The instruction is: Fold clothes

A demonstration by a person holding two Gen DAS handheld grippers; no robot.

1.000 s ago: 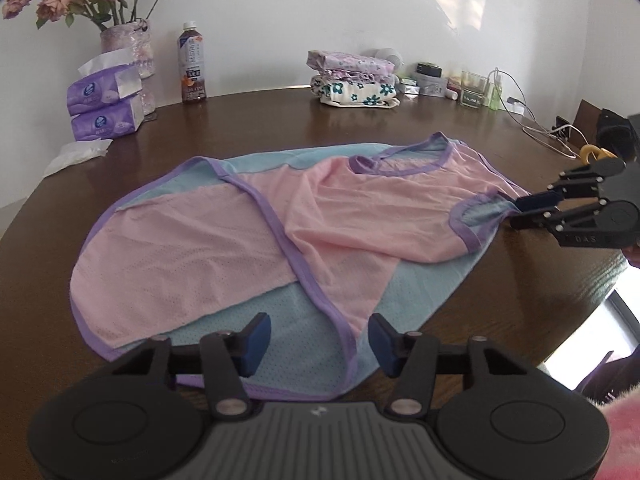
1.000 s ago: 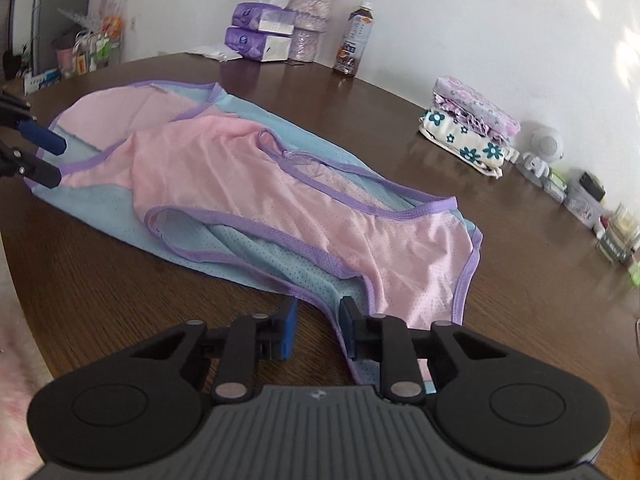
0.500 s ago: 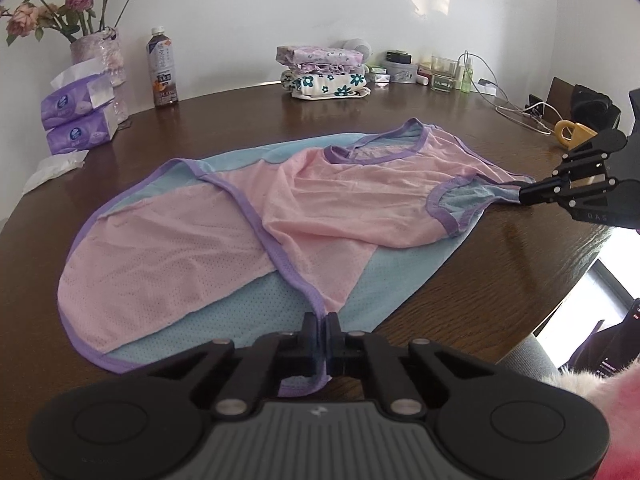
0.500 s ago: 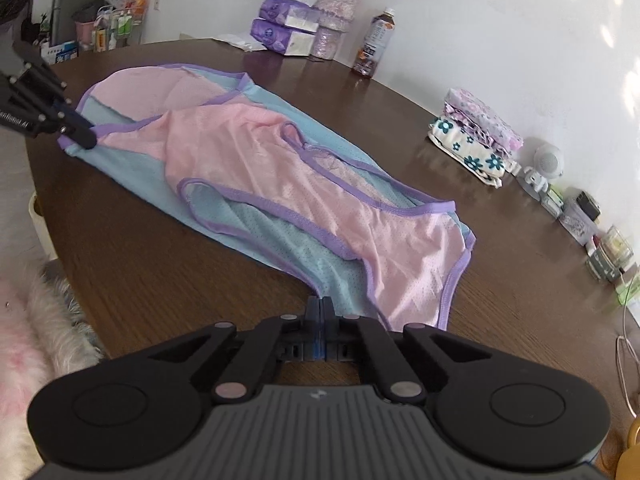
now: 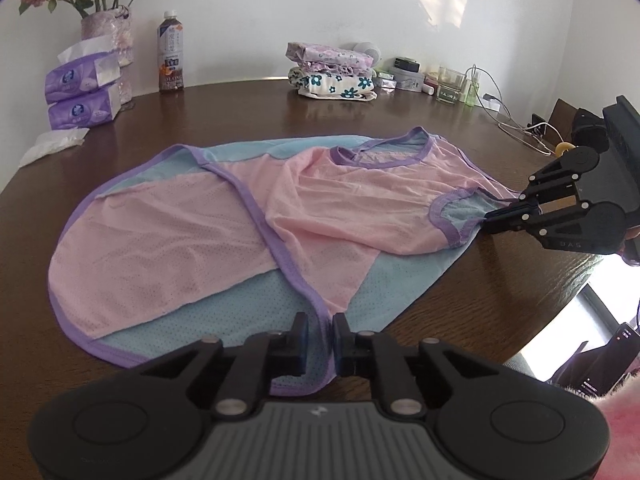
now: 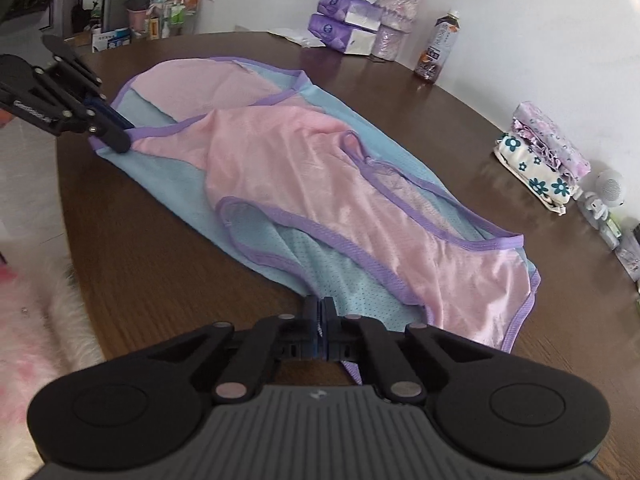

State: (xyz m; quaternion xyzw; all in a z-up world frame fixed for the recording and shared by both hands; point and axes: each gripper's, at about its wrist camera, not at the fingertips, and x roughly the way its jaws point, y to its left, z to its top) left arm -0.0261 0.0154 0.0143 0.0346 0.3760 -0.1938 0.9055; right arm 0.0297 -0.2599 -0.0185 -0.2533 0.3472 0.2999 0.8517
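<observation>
A sleeveless mesh top (image 5: 280,216) in pink and light blue with purple trim lies spread on the dark wooden table (image 5: 240,112). My left gripper (image 5: 320,332) pinches the purple hem at the near edge, with cloth showing between its nearly closed fingers. In the right wrist view this gripper (image 6: 120,140) sits at the top's far left end. My right gripper (image 6: 320,316) is shut on the trim below the armhole of the top (image 6: 320,184). From the left wrist view the right gripper (image 5: 490,220) holds the top's right end, low over the table.
A stack of folded clothes (image 5: 332,76) sits at the back by the wall, beside a bottle (image 5: 171,52), tissue packs (image 5: 82,92) and a flower vase (image 5: 108,40). Small jars and cables (image 5: 448,84) lie back right. Pink fluffy fabric (image 6: 36,320) shows past the table's edge.
Both grippers were open beside the top a second ago and have since shut on its trim. The left fingers now show a small cloth-filled gap.
</observation>
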